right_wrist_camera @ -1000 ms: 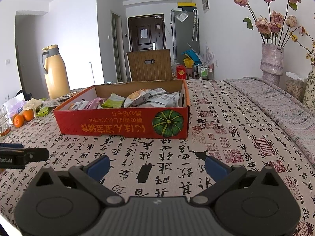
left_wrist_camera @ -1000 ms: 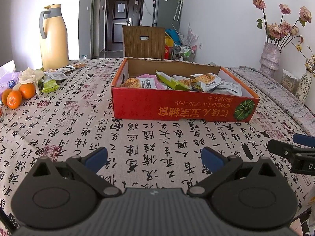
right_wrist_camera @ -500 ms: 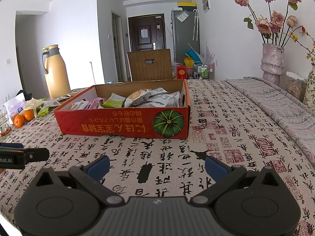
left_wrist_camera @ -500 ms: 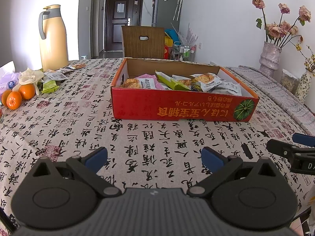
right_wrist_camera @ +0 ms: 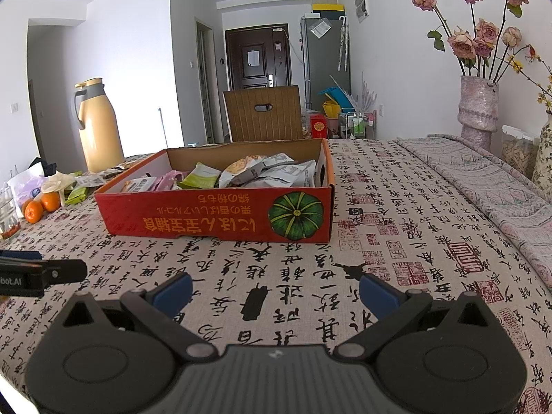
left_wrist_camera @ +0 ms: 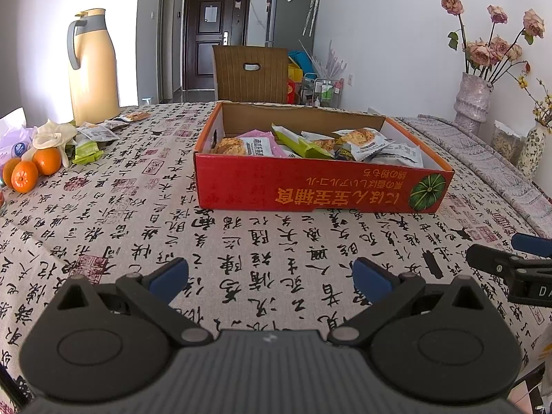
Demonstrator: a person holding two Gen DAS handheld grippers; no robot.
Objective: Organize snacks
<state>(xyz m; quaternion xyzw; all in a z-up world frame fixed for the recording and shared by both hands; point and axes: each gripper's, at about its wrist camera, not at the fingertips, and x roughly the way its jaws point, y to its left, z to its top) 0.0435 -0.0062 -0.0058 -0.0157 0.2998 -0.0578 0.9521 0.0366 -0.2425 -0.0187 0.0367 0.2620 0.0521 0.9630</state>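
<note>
A red cardboard box (left_wrist_camera: 321,191) (right_wrist_camera: 220,215) with a pumpkin print sits mid-table and holds several snack packets (left_wrist_camera: 362,143) (right_wrist_camera: 262,172). More loose snack packets (left_wrist_camera: 98,134) (right_wrist_camera: 77,193) lie at the left near the thermos. My left gripper (left_wrist_camera: 270,277) hovers open over the tablecloth, short of the box, nothing between its blue pads. My right gripper (right_wrist_camera: 276,291) is likewise open and empty, in front of the box's right end. Each gripper shows at the edge of the other's view.
A yellow thermos jug (left_wrist_camera: 91,69) (right_wrist_camera: 98,124) stands at the back left, with oranges (left_wrist_camera: 32,170) (right_wrist_camera: 41,207) and a purple bag (left_wrist_camera: 15,145) nearby. A vase of dried roses (left_wrist_camera: 472,101) (right_wrist_camera: 477,110) and a jar (right_wrist_camera: 517,148) stand at the right. A wooden chair (left_wrist_camera: 250,72) is behind the table.
</note>
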